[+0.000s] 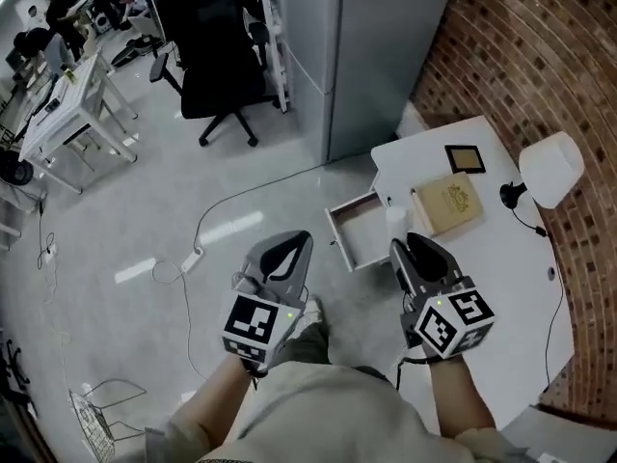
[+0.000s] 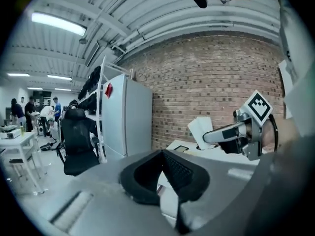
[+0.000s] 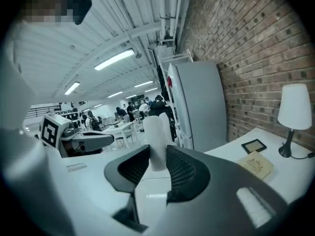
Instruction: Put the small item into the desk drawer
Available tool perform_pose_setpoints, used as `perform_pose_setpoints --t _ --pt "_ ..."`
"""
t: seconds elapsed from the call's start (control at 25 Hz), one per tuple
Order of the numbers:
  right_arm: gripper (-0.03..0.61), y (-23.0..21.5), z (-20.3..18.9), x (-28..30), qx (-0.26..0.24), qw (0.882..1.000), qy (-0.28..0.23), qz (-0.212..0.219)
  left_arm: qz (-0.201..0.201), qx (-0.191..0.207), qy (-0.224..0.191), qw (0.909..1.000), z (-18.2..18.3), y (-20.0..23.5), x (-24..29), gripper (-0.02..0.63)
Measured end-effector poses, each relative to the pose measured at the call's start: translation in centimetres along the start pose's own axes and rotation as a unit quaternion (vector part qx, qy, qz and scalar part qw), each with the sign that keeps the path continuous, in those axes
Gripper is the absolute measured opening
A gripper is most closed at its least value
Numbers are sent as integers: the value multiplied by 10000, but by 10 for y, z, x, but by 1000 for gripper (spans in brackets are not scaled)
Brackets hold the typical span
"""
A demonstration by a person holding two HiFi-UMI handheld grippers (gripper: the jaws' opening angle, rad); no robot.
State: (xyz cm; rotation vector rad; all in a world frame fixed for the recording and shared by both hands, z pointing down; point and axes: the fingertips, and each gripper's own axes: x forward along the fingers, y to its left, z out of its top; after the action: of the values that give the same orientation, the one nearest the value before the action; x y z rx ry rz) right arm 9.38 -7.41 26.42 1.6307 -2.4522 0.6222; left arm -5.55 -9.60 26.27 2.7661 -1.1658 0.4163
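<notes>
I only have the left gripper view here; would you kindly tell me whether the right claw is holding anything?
Observer: Yes, the right claw is shut on a small white cylindrical item.
Operator: Thank you. Is the drawer open?
Observer: Yes, the head view shows the white desk drawer pulled out, with nothing visible inside.
Operator: Is the item over it?
Observer: Not quite. In the head view the item appears just right of the drawer's opening.

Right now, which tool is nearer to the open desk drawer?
Right. The right tool, gripping the white item, sits close beside the drawer, over the desk; the left tool is further off, over the floor.
</notes>
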Motion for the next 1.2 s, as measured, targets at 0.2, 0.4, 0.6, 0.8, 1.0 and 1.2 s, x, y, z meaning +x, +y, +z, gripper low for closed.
perform_pose_setpoints --t 0.2,0.4,0.6,0.8,1.0,1.2 --pt "117 -30 -23 71 224 9984 464 -218 -161 -183 341 9991 -33 47 52 3" --pt "117 -66 -65 130 333 9938 986 -379 -178 -476 797 9955 -84 76 100 3" --pt "117 -114 -126 181 405 9848 1545 -679 -184 -853 1248 9883 -137 89 139 3" --pt "117 -154 -196 231 523 9734 2080 -810 -139 -1099 1569 9814 -189 102 182 3" --pt "117 -191 -266 272 652 9610 2555 -834 -134 -1289 1839 9744 -247 108 230 3" --pt "117 -223 -327 304 872 9488 2920 -827 -122 -1406 2016 9693 -306 111 267 3"
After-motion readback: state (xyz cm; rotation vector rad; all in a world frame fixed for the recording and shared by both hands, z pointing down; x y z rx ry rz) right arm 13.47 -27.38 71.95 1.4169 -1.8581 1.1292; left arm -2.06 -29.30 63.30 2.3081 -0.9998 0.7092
